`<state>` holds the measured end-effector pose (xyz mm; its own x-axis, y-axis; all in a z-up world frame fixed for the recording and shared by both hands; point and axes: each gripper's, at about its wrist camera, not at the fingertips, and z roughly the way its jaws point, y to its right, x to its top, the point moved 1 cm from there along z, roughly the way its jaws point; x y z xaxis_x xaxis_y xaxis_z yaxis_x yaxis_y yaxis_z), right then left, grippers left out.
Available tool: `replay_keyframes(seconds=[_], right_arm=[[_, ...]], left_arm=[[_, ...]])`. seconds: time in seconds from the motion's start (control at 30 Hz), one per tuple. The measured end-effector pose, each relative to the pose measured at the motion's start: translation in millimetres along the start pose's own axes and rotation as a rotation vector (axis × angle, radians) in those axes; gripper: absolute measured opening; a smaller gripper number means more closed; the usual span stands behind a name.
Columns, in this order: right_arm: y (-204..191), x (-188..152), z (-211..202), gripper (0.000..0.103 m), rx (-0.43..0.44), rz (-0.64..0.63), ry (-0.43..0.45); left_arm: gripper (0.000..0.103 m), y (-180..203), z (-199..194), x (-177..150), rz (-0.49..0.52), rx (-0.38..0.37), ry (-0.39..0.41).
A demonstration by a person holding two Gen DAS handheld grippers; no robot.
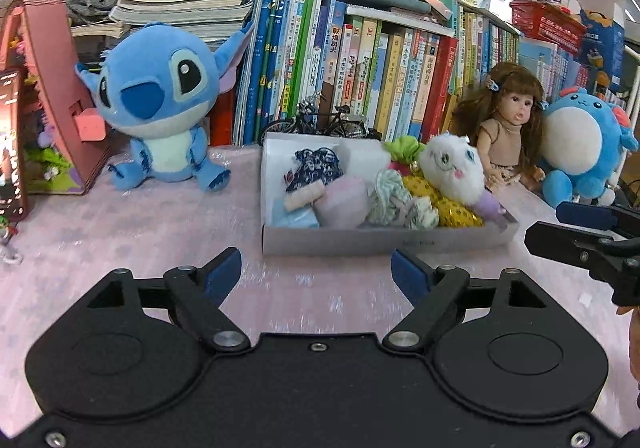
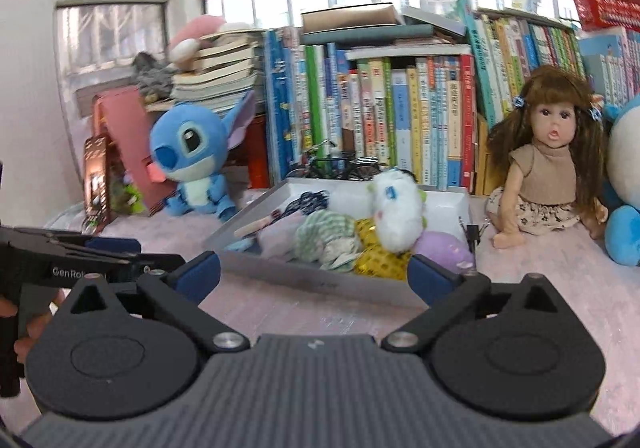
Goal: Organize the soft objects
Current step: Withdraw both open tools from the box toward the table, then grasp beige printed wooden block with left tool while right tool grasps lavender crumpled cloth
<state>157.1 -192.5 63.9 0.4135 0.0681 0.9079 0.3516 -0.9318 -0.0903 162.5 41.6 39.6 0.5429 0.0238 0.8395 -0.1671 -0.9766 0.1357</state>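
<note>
— One shallow white box [image 1: 384, 240] on the pink surface [image 1: 140, 232], just in front of the row of books [image 1: 360, 79]. Packed with soft things.

— Contents?

— Left end: dark patterned fabric [image 1: 318, 163], with a pale pink pouch [image 1: 344, 199] and a light blue piece [image 1: 296, 217] nearer the front wall. Middle: green-and-white striped cloth [image 1: 394, 199], touching yellow patterned cloth [image 1: 452, 203]. Green fabric [image 1: 404, 147] toward the back. White fluffy plush [image 1: 454, 167] propped over the right half, leaning on the yellow cloth, with something lilac [image 1: 490, 203] under it at the right end.

— Outside the box?

— Blue plush with big ears [image 1: 160, 107] seated to the left, well apart from it. Doll [image 1: 508, 119] and round blue plush [image 1: 580, 143] to the right, side by side. Pink miniature house [image 1: 44, 99] at far left.

— And each claw?

— Left claw [image 1: 316, 272] spread wide, nothing between the blue pads, hovering over bare surface just short of the box's front wall. Right claw [image 2: 314, 272] also spread wide and empty, facing the box's near corner; no pad touching the box or its contents.
</note>
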Motion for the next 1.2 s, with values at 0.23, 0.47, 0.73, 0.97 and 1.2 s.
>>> replay_keyframes(seconds=[0.23,0.47,0.73,0.97,1.2], right_arm=[[-18.8,-20.9,-14.3,0.103,0.049,-0.046,-0.018],[-27.8,-40.9,-25.0,0.103,0.070,-0.073,-0.058],[-40.9,-55.1,-29.5,0.103,0.165,-0.147,-0.129],[-70.0,-68.7,-26.1,0.096,0.211,-0.260,-0.174],[-84.2,-73.8,-22.1,0.093,0.208,-0.315,-0.185]], left_arm=[[0.081,-3.2,-24.8,-26.5,0.032,-0.010,0.000],[0.082,-3.4,-50.2,-48.0,0.091,-0.006,0.024],[0.077,-7.4,-66.8,-73.6,0.122,-0.031,-0.022],[0.055,-3.9,-66.2,-88.3,0.155,-0.069,-0.074],[0.040,-4.7,-58.3,-90.6,0.148,-0.051,-0.104]])
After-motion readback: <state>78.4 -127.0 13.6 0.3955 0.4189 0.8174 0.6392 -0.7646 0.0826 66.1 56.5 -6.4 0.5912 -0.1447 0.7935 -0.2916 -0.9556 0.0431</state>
